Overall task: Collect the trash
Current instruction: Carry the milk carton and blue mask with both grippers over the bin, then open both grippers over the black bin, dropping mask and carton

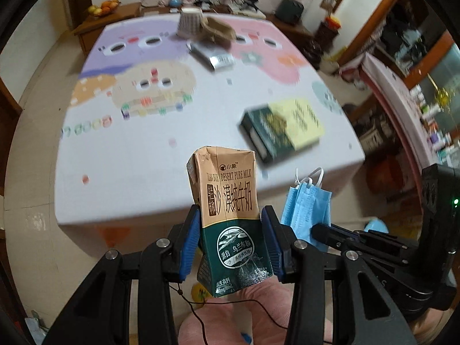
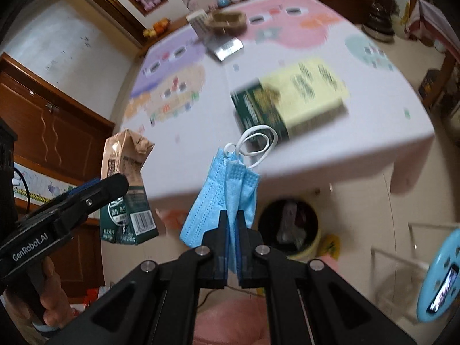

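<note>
My left gripper (image 1: 231, 227) is shut on a crumpled tan and green milk carton (image 1: 230, 210), held upright in the air in front of the table's near edge; the carton also shows in the right wrist view (image 2: 126, 189). My right gripper (image 2: 231, 224) is shut on a folded blue face mask (image 2: 227, 189) with white ear loops, held beside the carton and above the floor; the mask shows in the left wrist view (image 1: 304, 210). A dark round trash bin (image 2: 287, 227) with a liner stands on the floor below the table edge.
The table (image 1: 143, 155) has a colourful patterned cloth. On it lie a green and yellow box (image 1: 281, 126), a silver packet (image 1: 211, 56), a brown cardboard tray (image 1: 218, 30) and a white cup (image 1: 188, 23). A wooden cabinet (image 2: 54, 138) stands at the left.
</note>
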`<control>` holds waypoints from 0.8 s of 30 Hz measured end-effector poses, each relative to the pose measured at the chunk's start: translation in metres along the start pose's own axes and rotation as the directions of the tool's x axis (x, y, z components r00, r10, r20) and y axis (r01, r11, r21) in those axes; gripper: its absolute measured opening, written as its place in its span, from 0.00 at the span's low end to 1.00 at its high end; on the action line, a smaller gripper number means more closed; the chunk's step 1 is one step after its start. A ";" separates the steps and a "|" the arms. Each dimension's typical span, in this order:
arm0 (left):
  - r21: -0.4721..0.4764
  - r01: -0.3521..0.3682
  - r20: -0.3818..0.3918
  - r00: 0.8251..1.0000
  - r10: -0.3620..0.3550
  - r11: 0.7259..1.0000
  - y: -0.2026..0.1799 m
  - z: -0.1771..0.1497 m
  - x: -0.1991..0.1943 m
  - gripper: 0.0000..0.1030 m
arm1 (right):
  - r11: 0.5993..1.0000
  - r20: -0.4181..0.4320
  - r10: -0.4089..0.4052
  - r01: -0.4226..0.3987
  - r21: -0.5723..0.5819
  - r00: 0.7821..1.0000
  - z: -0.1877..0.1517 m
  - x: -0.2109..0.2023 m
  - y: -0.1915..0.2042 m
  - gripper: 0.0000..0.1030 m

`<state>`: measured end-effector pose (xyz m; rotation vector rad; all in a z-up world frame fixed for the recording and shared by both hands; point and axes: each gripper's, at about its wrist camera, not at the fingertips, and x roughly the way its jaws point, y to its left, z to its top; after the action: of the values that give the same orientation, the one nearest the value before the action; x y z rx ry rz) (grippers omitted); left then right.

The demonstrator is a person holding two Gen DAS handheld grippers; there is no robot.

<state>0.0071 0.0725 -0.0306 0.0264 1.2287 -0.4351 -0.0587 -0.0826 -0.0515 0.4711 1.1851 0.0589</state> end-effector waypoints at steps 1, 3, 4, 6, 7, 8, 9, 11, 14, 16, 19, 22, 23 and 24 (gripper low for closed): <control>0.005 0.002 -0.018 1.000 -0.002 1.000 -0.002 -0.010 0.006 0.40 | 1.000 -0.015 -0.011 0.011 0.000 1.000 -0.009 0.002 -0.003 0.03; 0.006 0.008 -0.050 0.999 -0.008 1.000 -0.005 -0.025 0.019 0.40 | 1.000 -0.040 -0.029 0.029 -0.005 0.999 -0.022 0.005 -0.007 0.03; 0.004 0.012 -0.066 0.998 -0.011 1.000 -0.007 -0.033 0.026 0.40 | 0.999 -0.063 -0.039 0.038 -0.009 0.997 -0.030 0.010 -0.012 0.03; 0.005 0.010 -0.100 0.995 -0.009 1.000 -0.011 -0.049 0.042 0.40 | 0.999 -0.100 -0.048 0.047 -0.017 0.994 -0.044 0.019 -0.018 0.03; 0.006 0.008 -0.113 0.994 -0.007 1.000 -0.014 -0.057 0.051 0.40 | 0.998 -0.128 -0.061 0.058 -0.028 0.990 -0.052 0.029 -0.023 0.03; 0.008 0.004 -0.124 0.992 -0.003 1.000 -0.017 -0.064 0.061 0.40 | 0.997 -0.143 -0.067 0.063 -0.033 0.987 -0.056 0.034 -0.026 0.03; 0.007 0.000 -0.137 0.991 0.001 1.000 -0.019 -0.072 0.072 0.40 | 0.997 -0.162 -0.072 0.067 -0.037 0.984 -0.062 0.043 -0.031 0.03; -0.003 -0.002 -0.162 0.987 0.002 1.000 -0.021 -0.085 0.094 0.40 | 0.997 -0.196 -0.076 0.072 -0.030 0.978 -0.073 0.063 -0.044 0.03; -0.029 -0.018 -0.191 0.982 0.012 0.999 -0.021 -0.101 0.137 0.40 | 0.997 -0.243 -0.076 0.077 -0.006 0.967 -0.085 0.099 -0.066 0.03; -0.045 -0.033 -0.198 0.980 0.023 0.998 -0.018 -0.108 0.165 0.40 | 0.997 -0.272 -0.075 0.082 0.013 0.959 -0.093 0.127 -0.083 0.04; -0.063 -0.049 -0.203 0.979 0.035 0.997 -0.012 -0.115 0.206 0.41 | 0.995 -0.297 -0.080 0.094 0.031 0.951 -0.099 0.162 -0.105 0.04; -0.064 -0.064 -0.202 0.978 0.050 0.996 -0.007 -0.117 0.242 0.41 | 0.993 -0.320 -0.069 0.097 0.072 0.945 -0.101 0.196 -0.125 0.04; -0.064 -0.070 -0.203 0.978 0.055 0.996 -0.006 -0.115 0.253 0.42 | 0.992 -0.321 -0.062 0.093 0.082 0.945 -0.098 0.205 -0.128 0.04; -0.062 -0.078 -0.209 0.976 0.063 0.995 -0.003 -0.115 0.268 0.42 | 0.992 -0.320 -0.057 0.090 0.089 0.946 -0.097 0.214 -0.132 0.04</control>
<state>-0.0268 0.0161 -0.3151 0.0565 1.4424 -0.3327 -0.0897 -0.1092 -0.3180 0.5202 1.5273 0.0093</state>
